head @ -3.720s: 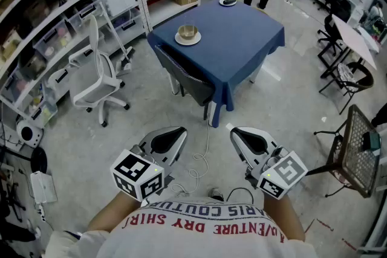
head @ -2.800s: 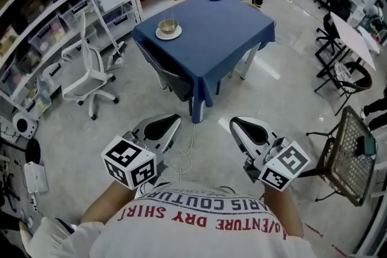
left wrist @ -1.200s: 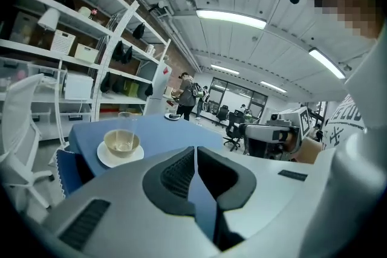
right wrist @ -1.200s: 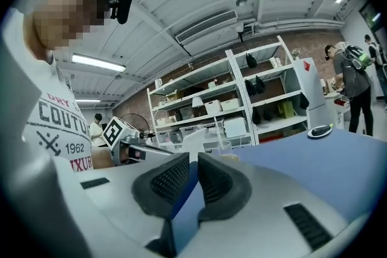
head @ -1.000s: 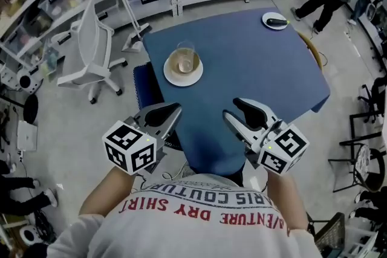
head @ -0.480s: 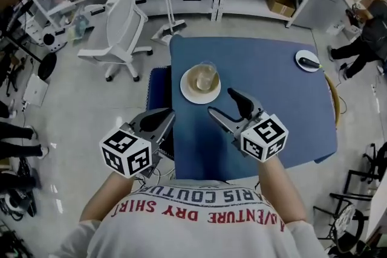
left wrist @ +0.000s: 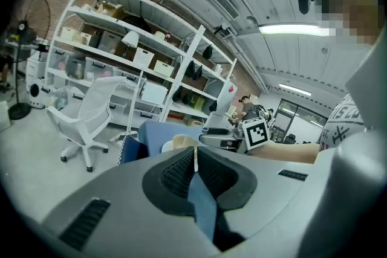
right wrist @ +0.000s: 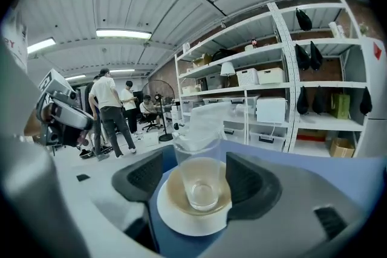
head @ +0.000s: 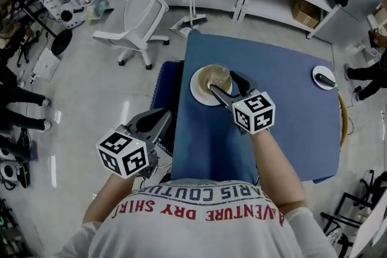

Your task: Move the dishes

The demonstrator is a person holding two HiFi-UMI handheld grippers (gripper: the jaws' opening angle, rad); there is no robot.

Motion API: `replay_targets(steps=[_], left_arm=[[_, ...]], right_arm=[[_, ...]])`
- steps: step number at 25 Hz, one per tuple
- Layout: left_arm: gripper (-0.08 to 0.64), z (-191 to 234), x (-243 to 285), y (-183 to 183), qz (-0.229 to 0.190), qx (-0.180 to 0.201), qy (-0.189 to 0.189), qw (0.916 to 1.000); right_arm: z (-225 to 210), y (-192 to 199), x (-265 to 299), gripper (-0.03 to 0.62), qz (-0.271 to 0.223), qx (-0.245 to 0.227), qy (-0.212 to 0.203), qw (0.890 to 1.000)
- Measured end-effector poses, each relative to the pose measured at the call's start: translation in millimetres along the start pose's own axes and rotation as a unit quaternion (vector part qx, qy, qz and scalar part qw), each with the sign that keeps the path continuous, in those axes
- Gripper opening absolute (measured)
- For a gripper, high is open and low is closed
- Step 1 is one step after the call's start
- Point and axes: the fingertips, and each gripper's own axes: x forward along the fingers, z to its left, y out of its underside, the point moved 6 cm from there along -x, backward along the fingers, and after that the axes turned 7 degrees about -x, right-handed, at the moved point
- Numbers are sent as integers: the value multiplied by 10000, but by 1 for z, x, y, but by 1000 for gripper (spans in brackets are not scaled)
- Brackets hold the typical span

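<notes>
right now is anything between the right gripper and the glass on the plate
Nothing visible. The right gripper has just been opening its jaws, and they stand apart on either side of the glass, which sits on its plate. Only bare table lies around them.

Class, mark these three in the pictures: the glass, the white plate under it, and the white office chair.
glass (right wrist: 198, 175), right gripper view, its clear side wall.
white plate (right wrist: 181, 225), right gripper view, its near rim.
white office chair (head: 147, 3), head view, its backrest.

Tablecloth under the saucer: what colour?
The tablecloth is plain blue; it shows best in the head view.
</notes>
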Motion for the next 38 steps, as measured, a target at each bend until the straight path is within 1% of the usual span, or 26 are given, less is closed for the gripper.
replay_targets(steps=[4,7,9,17,21,25,31,34,38], left_arm=[[37,2,-4,3,14,-33,-192,9998],[37,0,-11,0,-89,1,-286,9996],[37,-2,-15,-2,-115,27,-348,9993],[37,-13,-24,-4,-98,261,-417,9987],[37,-17,-29,-10,-171,236,-360,9989],[37,-19,-32,-9,-209,228,-296,9991],[37,-24,-30,-8,-169,85,-176,9997],[37,-26,-28,-11,-128,129,-103,9998],[37,-24,-20,-9,-84,133,27,9999]], right_arm=[[-8,-3,17,311,-3,-96,35,9999],[-7,-5,25,310,-18,-149,-23,9999],[-5,-5,27,282,-3,-188,-48,9998],[-7,-5,29,279,168,-166,5,9997],[-8,-9,26,279,190,-16,161,9997],[-8,-15,18,279,75,96,206,9997],[-16,-36,-1,279,-156,189,312,9992],[-24,-40,-10,279,-159,188,470,9986],[-39,-36,-25,279,-180,244,762,9966]])
